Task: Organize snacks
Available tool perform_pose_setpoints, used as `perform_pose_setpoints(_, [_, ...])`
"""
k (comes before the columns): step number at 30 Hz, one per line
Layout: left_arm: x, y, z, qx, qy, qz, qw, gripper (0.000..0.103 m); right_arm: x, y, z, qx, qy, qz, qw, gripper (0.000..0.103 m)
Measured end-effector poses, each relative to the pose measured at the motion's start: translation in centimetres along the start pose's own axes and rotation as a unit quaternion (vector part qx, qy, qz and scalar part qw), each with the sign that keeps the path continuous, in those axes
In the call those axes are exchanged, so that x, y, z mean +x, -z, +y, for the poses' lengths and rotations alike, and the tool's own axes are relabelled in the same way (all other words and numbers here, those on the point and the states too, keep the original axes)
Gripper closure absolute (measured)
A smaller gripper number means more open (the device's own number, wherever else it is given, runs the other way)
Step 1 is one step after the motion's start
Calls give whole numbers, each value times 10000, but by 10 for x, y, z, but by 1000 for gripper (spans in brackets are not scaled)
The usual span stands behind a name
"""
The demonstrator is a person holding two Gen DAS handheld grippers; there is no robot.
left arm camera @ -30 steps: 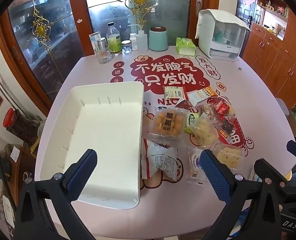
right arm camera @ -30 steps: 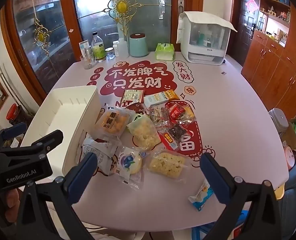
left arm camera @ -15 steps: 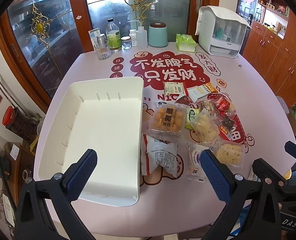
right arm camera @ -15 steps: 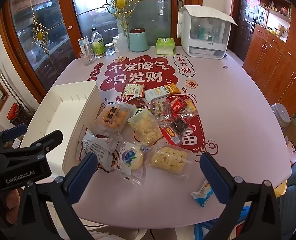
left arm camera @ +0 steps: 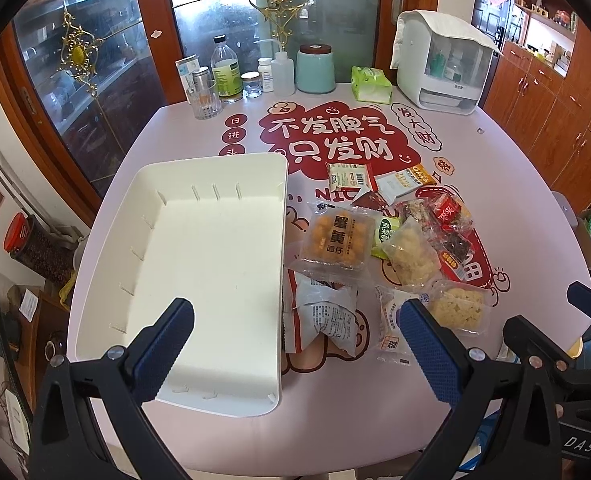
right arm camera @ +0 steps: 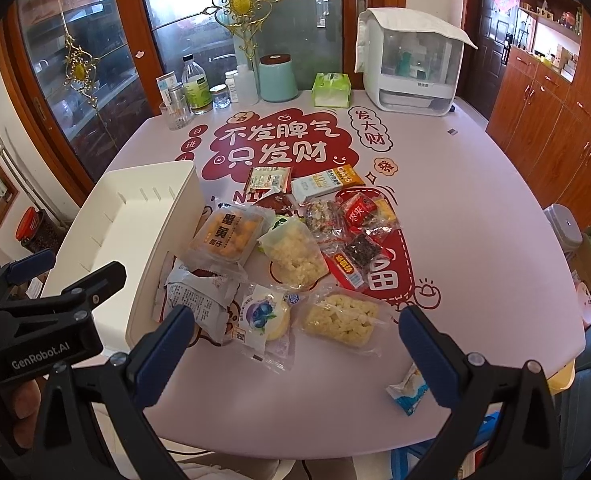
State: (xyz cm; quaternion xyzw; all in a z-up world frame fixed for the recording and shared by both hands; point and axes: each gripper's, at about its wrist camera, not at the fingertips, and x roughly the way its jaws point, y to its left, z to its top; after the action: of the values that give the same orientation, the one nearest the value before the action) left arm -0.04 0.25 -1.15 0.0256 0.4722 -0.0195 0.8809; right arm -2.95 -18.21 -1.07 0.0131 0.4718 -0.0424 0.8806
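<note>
Snacks [right arm camera: 291, 252] lie in a loose heap on the pink table [right arm camera: 475, 216], just to the right of a white bin [left arm camera: 199, 256] that holds nothing yet, its long axis running away from the cameras toward the bottles and jars at the far edge. Both claws hang above the near edge of the table with jaws spread wide and nothing between them: the left claw [left arm camera: 295, 344] is over the bin's near right corner, while the right claw [right arm camera: 295, 344] is directly over the nearest packets. Between its blue pads sit a round blueberry pastry [right arm camera: 261, 316] and a clear pack of pale puffed pieces [right arm camera: 341, 318], side by side and touching (a crumpled silver wrapper [right arm camera: 199, 292] lies just to their left, against the bin's wall). The right claw looks the nearer of the two to the pile, and the bin lies to its left, so a first pick would likely travel leftward over the bin's long side wall. One small blue-and-white packet [right arm camera: 409, 390] lies apart from the heap, near the table's front edge beside the right finger [right arm camera: 427, 356]. No snack has yet gone into the bin, so the sorting appears to be at its start.
</note>
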Motion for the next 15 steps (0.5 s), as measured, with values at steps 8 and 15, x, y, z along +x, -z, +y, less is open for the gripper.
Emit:
perform_pose_setpoints(8, [0,0,0,-19,-9,0,10000,1,2,0,1,14,-3,11,10000,0])
perform_pose_setpoints(15, [4,2,1,-9,-10,21,10000,1,6,-1,3,48,-26,49,10000,0])
